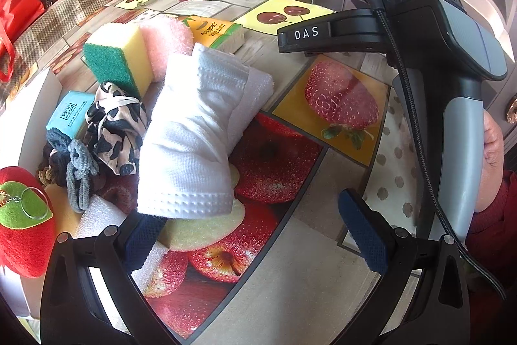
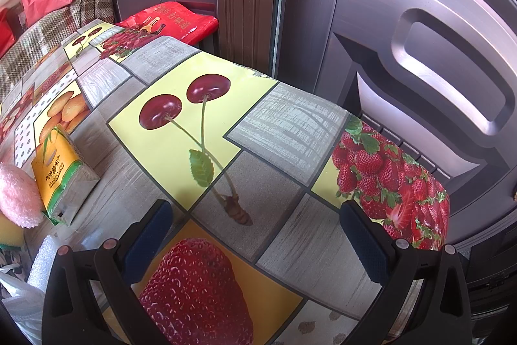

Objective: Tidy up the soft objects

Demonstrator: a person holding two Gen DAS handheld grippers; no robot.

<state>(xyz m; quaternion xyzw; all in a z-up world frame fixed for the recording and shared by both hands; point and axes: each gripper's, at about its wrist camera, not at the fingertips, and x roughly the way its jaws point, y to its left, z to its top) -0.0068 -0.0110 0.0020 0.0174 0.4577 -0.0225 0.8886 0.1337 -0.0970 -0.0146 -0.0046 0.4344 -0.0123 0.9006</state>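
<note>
A pile of soft things lies on the fruit-print table (image 1: pixel 290 248). A white face mask (image 1: pixel 190 131) lies on a folded white cloth (image 1: pixel 255 92). Behind them are a yellow-green sponge (image 1: pixel 116 54), a pink puff (image 1: pixel 168 37) and a yellow tissue pack (image 1: pixel 216 33). A spotted scrunchie (image 1: pixel 116 125), grey hair ties (image 1: pixel 80 173), a blue pack (image 1: pixel 69 112) and a red strawberry plush (image 1: pixel 22 222) lie left. My left gripper (image 1: pixel 255 235) is open, its left finger just under the mask's near edge. My right gripper (image 2: pixel 258 244) is open and empty over bare table; it also shows in the left wrist view (image 1: pixel 436 54).
A white box wall (image 1: pixel 29 115) stands at the left of the pile. White foam (image 1: pixel 97 215) lies by the left finger. The tissue pack (image 2: pixel 61 177) and the puff (image 2: pixel 16 193) show at the right view's left edge. A door (image 2: pixel 420 54) stands beyond the table edge.
</note>
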